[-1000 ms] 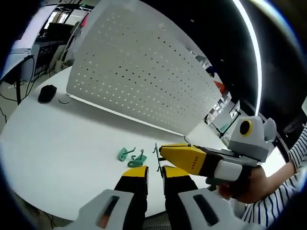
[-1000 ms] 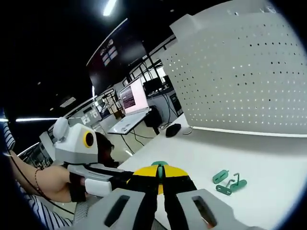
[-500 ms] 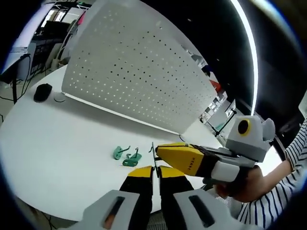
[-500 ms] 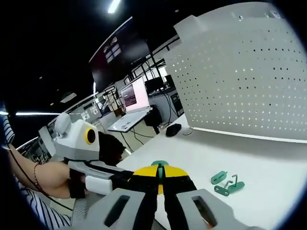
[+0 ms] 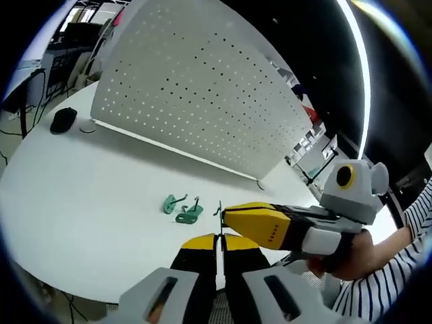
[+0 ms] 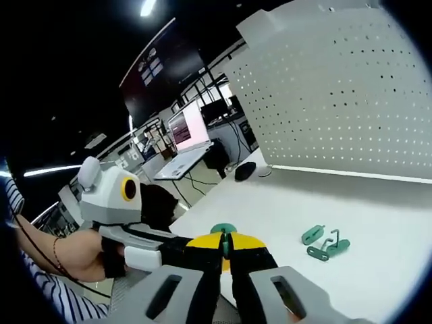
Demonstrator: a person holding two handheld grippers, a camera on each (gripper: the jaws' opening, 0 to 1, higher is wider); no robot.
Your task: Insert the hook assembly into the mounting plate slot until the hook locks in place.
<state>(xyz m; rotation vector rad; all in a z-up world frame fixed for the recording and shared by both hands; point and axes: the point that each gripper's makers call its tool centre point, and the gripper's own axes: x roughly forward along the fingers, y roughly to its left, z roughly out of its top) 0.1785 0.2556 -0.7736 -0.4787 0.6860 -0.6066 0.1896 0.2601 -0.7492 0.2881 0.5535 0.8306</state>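
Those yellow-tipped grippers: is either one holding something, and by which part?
The right gripper pinches a small green plastic hook piece by its lower edge, the rounded top poking out. The left gripper looks shut; anything in it cannot be told.

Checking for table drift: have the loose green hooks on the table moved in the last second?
No. The green hooks keep the same spot relative to the pegboard base; only the camera shifted.

White table (image 5: 81, 202), ceiling strip light (image 5: 361, 74), laptop (image 6: 181, 145)
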